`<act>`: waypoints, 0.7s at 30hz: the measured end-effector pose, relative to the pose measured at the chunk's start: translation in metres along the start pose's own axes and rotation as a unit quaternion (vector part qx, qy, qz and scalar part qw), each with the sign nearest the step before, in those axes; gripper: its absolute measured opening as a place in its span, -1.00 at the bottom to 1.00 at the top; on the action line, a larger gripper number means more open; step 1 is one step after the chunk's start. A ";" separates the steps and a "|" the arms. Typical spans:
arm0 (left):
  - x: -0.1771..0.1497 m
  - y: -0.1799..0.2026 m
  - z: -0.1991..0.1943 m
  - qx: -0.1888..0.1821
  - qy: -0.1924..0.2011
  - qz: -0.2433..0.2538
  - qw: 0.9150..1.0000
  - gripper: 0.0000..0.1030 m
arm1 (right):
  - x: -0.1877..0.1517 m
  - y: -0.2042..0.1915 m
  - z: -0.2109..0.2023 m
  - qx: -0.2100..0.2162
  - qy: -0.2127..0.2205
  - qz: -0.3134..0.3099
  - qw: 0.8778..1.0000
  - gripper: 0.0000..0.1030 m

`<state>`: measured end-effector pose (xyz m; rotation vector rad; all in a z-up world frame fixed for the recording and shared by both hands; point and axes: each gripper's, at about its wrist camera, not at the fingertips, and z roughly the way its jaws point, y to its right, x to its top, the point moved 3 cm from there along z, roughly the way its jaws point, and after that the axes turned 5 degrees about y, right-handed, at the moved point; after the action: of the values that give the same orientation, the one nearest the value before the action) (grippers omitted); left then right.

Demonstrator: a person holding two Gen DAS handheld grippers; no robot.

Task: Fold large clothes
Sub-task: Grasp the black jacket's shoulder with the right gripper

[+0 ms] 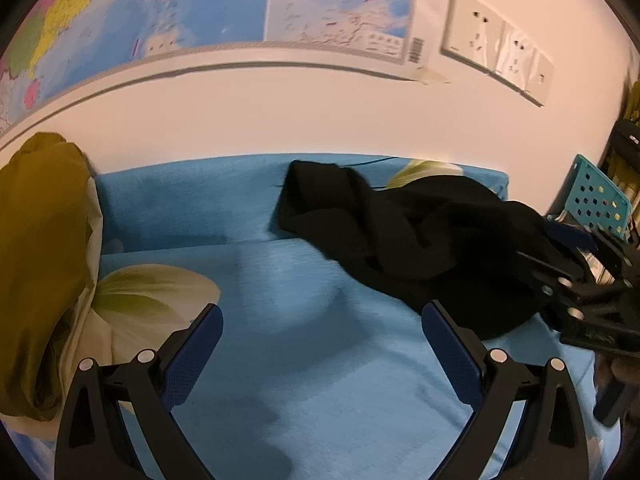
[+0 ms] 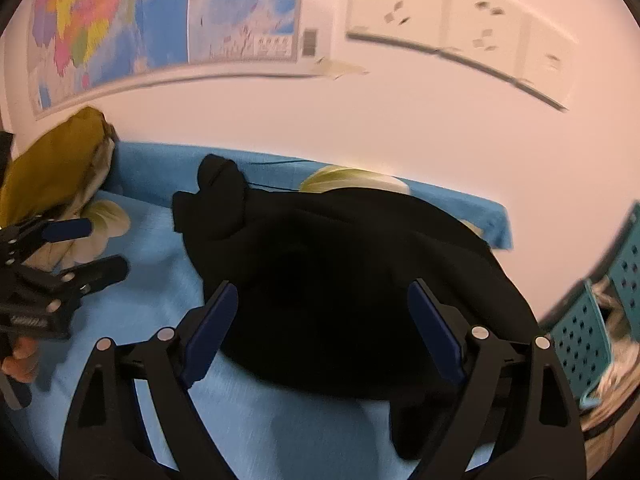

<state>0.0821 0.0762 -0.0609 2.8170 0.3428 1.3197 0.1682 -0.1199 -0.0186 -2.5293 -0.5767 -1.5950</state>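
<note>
Both the left gripper (image 1: 322, 324) and right gripper (image 2: 322, 306) stood wide and empty, the crumpled black fabric garment (image 2: 340, 280) lying just ahead of the right jaws on the blue bed (image 1: 280, 360), seemingly awaiting a first spreading grasp.

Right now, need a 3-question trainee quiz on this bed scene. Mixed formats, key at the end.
1. True or false: the black garment already lies folded into a neat rectangle on the blue bedsheet.
2. Multiple choice: what does the left gripper hold? A) a sleeve of the garment B) the olive pillow C) nothing
3. Fill in: on the wall above the bed, to the right of the map, sits a row of ____.

Key: 1. False, it lies in a crumpled heap. 2. C, its jaws stand open over bare sheet. 3. Wall sockets.
</note>
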 end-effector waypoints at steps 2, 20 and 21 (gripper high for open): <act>0.000 -0.003 0.003 0.000 0.001 -0.002 1.000 0.87 | 0.005 -0.003 0.022 -0.019 -0.013 -0.038 0.999 0.80; 0.000 -0.012 0.015 -0.007 -0.004 0.002 1.000 0.87 | -0.005 0.064 -0.058 0.039 -0.010 0.010 0.999 -0.72; 0.001 -0.012 0.016 -0.006 -0.003 0.005 1.000 0.87 | -0.006 0.057 -0.058 0.039 -0.013 -0.004 0.999 -0.20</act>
<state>0.0926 0.0890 -0.0715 2.8158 0.3190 1.3114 0.1371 -0.1903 0.0092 -2.4981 -0.6387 -1.5138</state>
